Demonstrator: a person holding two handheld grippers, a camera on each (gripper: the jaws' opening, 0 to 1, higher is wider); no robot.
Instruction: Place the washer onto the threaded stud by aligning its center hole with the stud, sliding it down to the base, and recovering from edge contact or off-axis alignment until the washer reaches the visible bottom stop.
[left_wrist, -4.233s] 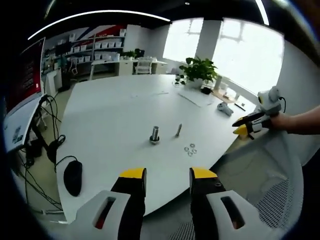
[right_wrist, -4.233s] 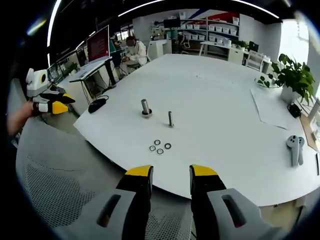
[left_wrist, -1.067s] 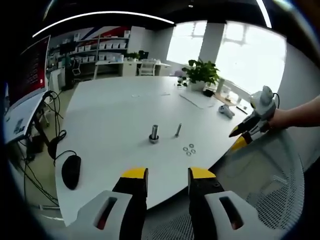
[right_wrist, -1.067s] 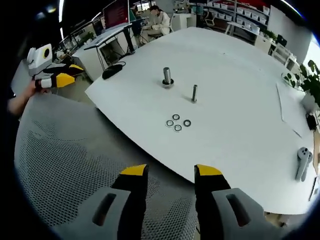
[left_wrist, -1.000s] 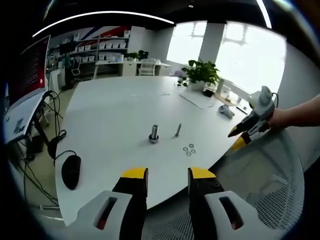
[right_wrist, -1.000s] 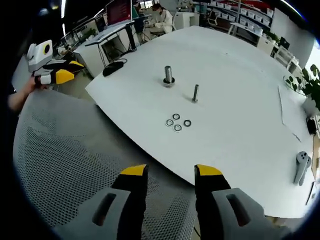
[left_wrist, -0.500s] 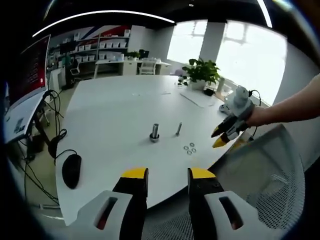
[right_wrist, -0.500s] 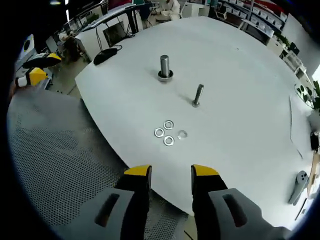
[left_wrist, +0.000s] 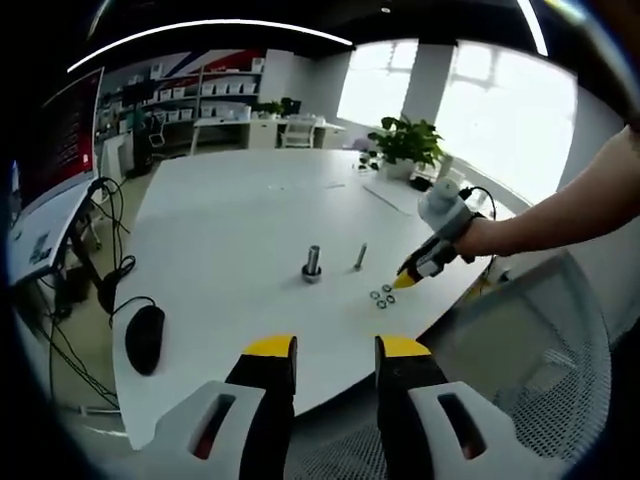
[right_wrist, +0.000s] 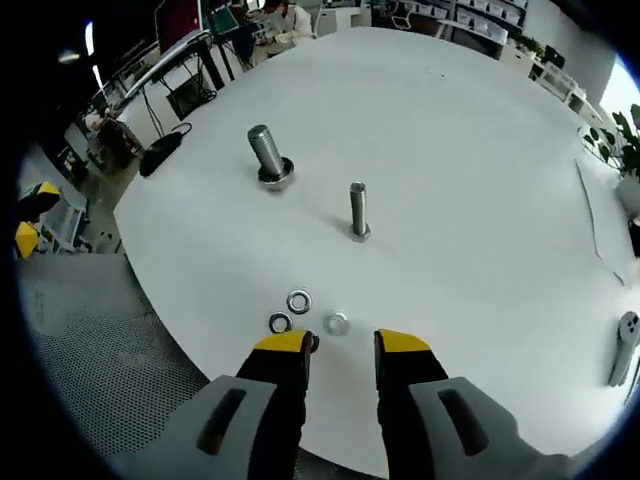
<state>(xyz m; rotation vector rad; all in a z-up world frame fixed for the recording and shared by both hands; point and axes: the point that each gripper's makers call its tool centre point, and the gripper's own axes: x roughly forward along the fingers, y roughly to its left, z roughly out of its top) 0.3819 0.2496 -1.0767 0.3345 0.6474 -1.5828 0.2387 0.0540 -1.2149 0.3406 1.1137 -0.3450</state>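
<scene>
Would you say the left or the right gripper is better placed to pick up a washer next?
Right: the right gripper hangs open directly over the washers, while the left gripper sits off the table edge.

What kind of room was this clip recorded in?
Probably an open-plan office or lab. A large white table holds two studs and loose washers, with a mouse at its edge; shelves of bins, a potted plant by bright windows, and a seated person fill the background.

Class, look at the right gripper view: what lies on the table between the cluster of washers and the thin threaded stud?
Nothing: in the right gripper view, bare white table runs from the washers to the thin threaded stud.
</scene>
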